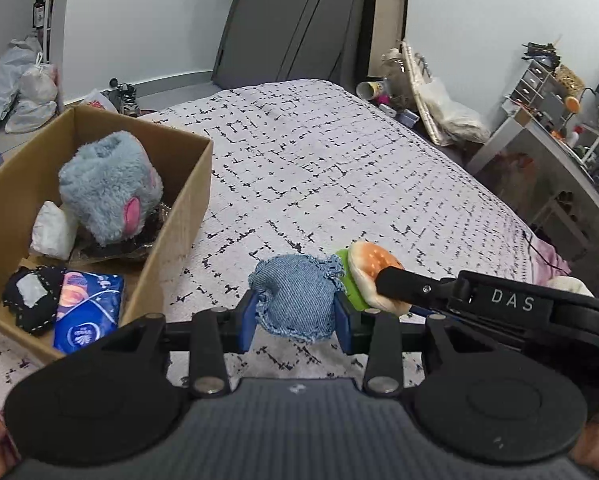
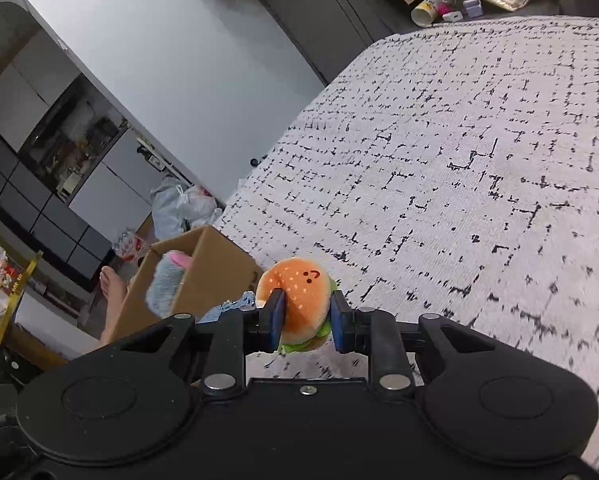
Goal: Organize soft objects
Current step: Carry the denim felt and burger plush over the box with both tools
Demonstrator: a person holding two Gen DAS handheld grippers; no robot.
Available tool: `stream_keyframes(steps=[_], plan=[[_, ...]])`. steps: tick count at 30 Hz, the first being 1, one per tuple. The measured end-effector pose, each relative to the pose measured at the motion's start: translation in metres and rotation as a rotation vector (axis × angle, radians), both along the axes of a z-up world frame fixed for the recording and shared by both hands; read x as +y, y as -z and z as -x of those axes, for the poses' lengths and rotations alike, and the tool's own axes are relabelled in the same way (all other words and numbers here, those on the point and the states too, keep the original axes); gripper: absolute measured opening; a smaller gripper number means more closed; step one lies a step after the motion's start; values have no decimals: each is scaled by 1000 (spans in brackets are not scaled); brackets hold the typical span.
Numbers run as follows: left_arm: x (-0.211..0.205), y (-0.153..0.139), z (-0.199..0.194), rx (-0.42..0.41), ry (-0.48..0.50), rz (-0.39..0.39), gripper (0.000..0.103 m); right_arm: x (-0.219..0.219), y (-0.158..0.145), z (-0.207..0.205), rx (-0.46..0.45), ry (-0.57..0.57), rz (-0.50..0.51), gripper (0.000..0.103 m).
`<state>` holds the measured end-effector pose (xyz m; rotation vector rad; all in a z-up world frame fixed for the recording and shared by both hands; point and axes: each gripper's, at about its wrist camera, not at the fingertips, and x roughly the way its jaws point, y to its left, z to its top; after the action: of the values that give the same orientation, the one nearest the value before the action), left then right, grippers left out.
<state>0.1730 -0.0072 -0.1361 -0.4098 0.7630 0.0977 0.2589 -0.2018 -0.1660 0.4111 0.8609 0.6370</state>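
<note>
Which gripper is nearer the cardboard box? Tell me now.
Left. The left gripper, jaws shut on the denim pouch, sits just beside the cardboard box. The right gripper, holding the burger plush, is farther out, beyond the pouch.

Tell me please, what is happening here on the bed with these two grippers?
A person is sorting soft things into an open cardboard box that sits on the black-and-white patterned bedspread. The left gripper is shut on a small blue denim pouch, and the right gripper is shut on a little plush hamburger toy; both are held above the bedspread, beside the box. Already in the box lie a fluffy grey-blue plush animal, a blue tissue pack and a small black fabric piece.
</note>
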Motion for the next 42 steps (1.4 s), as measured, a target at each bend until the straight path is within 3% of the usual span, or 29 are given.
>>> stream_keyframes(steps=[18, 42], plan=[[50, -45, 41, -73, 24, 18, 38, 35, -56, 50, -63, 50, 23, 24], [148, -21, 43, -60, -167, 98, 40, 132, -58, 51, -56, 10, 94, 24]])
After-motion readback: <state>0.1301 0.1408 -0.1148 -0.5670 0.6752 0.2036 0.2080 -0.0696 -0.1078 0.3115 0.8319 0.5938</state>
